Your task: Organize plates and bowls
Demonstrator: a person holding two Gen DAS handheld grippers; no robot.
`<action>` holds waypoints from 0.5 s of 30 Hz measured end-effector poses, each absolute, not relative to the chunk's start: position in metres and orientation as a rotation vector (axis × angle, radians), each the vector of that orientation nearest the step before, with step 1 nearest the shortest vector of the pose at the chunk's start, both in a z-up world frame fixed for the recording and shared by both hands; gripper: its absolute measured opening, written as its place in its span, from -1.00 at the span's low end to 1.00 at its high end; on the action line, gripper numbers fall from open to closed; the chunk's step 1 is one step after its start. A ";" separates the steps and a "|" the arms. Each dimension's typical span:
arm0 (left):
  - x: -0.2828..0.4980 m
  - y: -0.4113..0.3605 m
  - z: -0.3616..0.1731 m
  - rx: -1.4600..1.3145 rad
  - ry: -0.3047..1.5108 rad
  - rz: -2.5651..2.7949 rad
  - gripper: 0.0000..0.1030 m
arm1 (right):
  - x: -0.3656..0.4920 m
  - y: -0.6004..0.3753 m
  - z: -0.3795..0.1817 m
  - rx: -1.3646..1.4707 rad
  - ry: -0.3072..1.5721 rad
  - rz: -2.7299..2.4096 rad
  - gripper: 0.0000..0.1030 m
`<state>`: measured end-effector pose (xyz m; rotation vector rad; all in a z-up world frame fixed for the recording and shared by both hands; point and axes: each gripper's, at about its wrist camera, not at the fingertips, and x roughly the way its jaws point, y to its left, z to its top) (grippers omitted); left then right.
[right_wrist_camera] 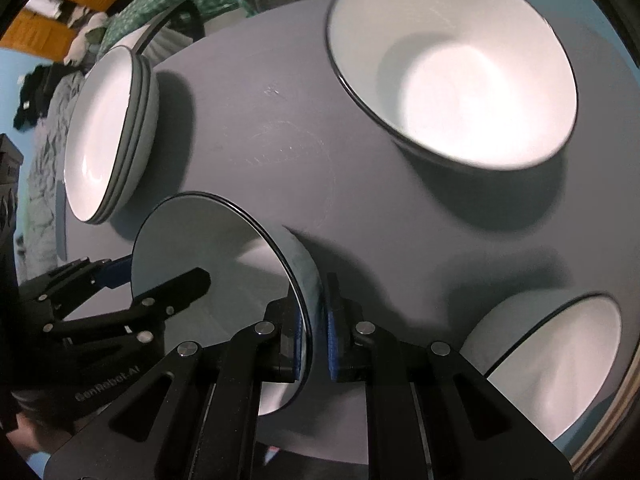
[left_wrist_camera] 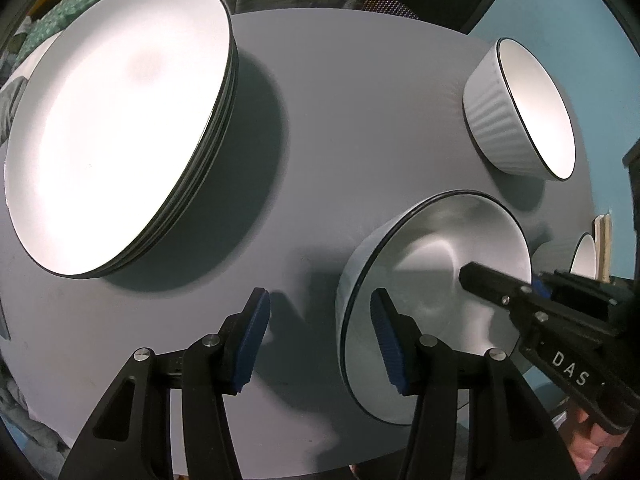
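We had the right gripper [right_wrist_camera: 314, 340] closed on the rim of a bowl [right_wrist_camera: 224, 280], one blue pad inside the wall and the other outside it, low and centre in the right wrist view. The same bowl [left_wrist_camera: 436, 300] sat in the lower right of the left wrist view, with one dark finger of the right gripper [left_wrist_camera: 496, 288] reaching into it from the right edge.

Our left gripper [left_wrist_camera: 318, 336] stood wide open and held nothing; its right pad overlapped the near rim of the bowl in the picture, but we could not tell whether it touched.

The stack of plates [left_wrist_camera: 116, 132] filled the upper left of the left wrist view, resting on the grey table [left_wrist_camera: 340, 120]. A ribbed bowl [left_wrist_camera: 520, 112] stood at the upper right, well apart from the held one. In the right wrist view a large bowl [right_wrist_camera: 452, 76] occupied the upper right, another bowl [right_wrist_camera: 556, 364] the lower right, and the stack of plates [right_wrist_camera: 108, 132] the upper left.

We judged the bowl to be mid-transfer toward a matching one. The hold was a thin pinch on one edge only, so the bowl's weight hung off to the side; a quick swing or tilt could twist it between the pads and let it slip onto the table. The open left gripper sat close by, and a careless move could knock the rim. Setting it down off-centre on another bowl could chip the rims or leave the stack leaning.
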<state>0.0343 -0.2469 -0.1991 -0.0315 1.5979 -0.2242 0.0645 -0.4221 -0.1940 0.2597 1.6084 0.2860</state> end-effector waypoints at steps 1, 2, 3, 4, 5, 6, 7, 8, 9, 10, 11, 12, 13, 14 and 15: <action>0.034 -0.248 -0.200 -0.033 1.599 -0.229 0.03 | 0.063 -0.423 -0.196 0.273 1.613 0.281 -0.79; 0.034 -0.249 -0.200 -0.033 1.601 -0.234 0.03 | 0.060 -0.426 -0.197 0.288 1.614 0.276 -0.79; 0.034 -0.250 -0.201 -0.031 1.603 -0.236 0.02 | 0.058 -0.429 -0.197 0.298 1.610 0.272 -0.78; 0.034 -0.251 -0.202 -0.029 1.604 -0.239 -0.04 | 0.056 -0.431 -0.196 0.301 1.608 0.270 -0.78; 0.034 -0.254 -0.203 -0.031 1.609 -0.246 -0.13 | 0.054 -0.431 -0.197 0.304 1.607 0.268 -0.78; 0.034 -0.243 -0.202 -0.032 1.613 -0.251 -0.16 | 0.053 -0.431 -0.197 0.308 1.606 0.263 -0.78; 0.035 -0.239 -0.202 -0.034 1.620 -0.255 -0.21 | 0.053 -0.429 -0.198 0.312 1.607 0.258 -0.78; 0.035 -0.239 -0.203 -0.034 1.625 -0.256 -0.25 | 0.054 -0.429 -0.200 0.318 1.609 0.249 -0.78; 0.035 -0.239 -0.204 -0.036 1.629 -0.258 -0.26 | 0.053 -0.430 -0.200 0.325 1.609 0.243 -0.75; 0.036 -0.238 -0.205 -0.047 1.626 -0.264 -0.27 | 0.050 -0.425 -0.199 0.333 1.606 0.241 -0.72; 0.039 -0.237 -0.207 -0.052 1.625 -0.268 -0.29 | 0.047 -0.429 -0.198 0.341 1.604 0.234 -0.72; 0.040 -0.237 -0.206 -0.056 1.625 -0.271 -0.32 | 0.043 -0.435 -0.196 0.345 1.602 0.232 -0.72; 0.040 -0.238 -0.206 -0.063 1.625 -0.279 -0.40 | 0.040 -0.434 -0.196 0.349 1.600 0.232 -0.72; 0.039 -0.237 -0.205 -0.066 1.625 -0.285 -0.51 | 0.045 -0.430 -0.197 0.354 1.599 0.231 -0.72; 0.040 -0.239 -0.204 -0.070 1.627 -0.297 -0.56 | 0.043 -0.432 -0.197 0.359 1.597 0.231 -0.72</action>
